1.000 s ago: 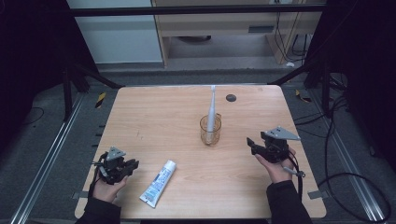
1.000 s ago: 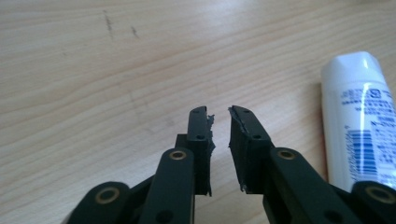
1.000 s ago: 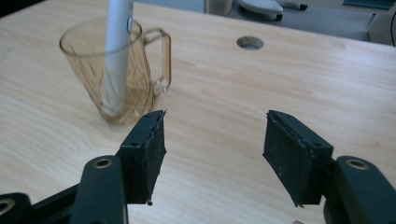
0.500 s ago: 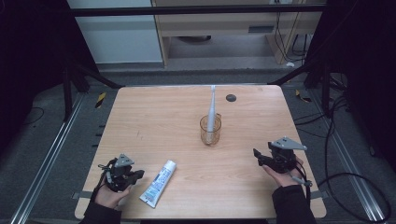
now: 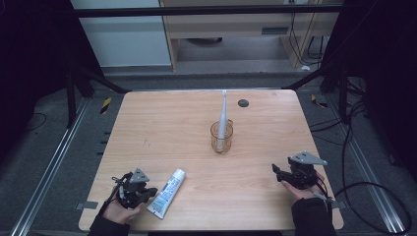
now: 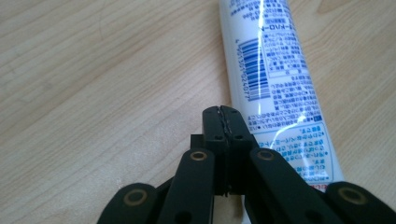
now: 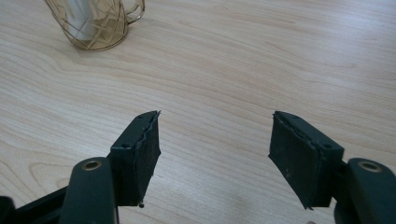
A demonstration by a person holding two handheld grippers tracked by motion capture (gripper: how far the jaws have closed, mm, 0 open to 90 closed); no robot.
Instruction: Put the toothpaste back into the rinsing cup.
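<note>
Toothpaste tube ends beyond picture edges; cup top likewise.

Light wooden table; white toothpaste tube flat near front left edge, amber glass cup upright mid-table, dark round spot behind.

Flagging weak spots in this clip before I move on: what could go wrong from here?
1. The left tool is shut on nothing, right beside the toothpaste tube; pushing forward like that would likely shove the tube instead of gripping it.
2. The toothbrush stands tall and leaning in the glass cup; a careless reach by the open right tool could tip both.
</note>
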